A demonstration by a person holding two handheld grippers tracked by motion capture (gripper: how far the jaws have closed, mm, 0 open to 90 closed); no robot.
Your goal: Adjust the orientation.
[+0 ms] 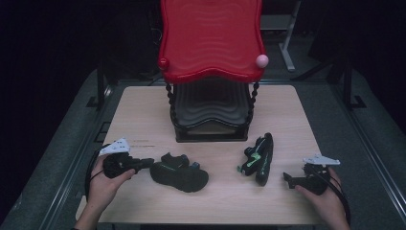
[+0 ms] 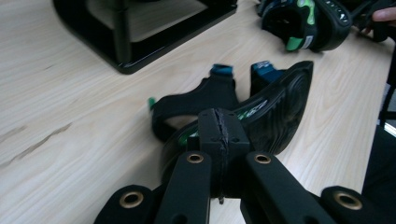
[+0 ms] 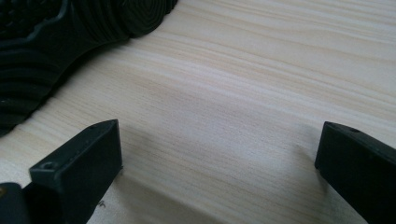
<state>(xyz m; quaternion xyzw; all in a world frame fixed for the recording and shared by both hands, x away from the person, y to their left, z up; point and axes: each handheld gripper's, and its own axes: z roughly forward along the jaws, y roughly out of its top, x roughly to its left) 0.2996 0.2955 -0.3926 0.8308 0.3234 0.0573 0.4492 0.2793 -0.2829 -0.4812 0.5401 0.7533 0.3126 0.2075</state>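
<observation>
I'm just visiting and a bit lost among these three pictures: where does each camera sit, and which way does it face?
High view: fixed above the person's side, facing forward and down on the table, red rack and two sandals; both hands and forearms enter from below.
Left gripper view: rides the left gripper, looking along its shut jaws, clamped on the left sandal.
Right gripper view: rides the right gripper, looking low across bare wood between open jaws, the right sandal at the corner.
Shared: the high view also shows the left sandal.
</observation>
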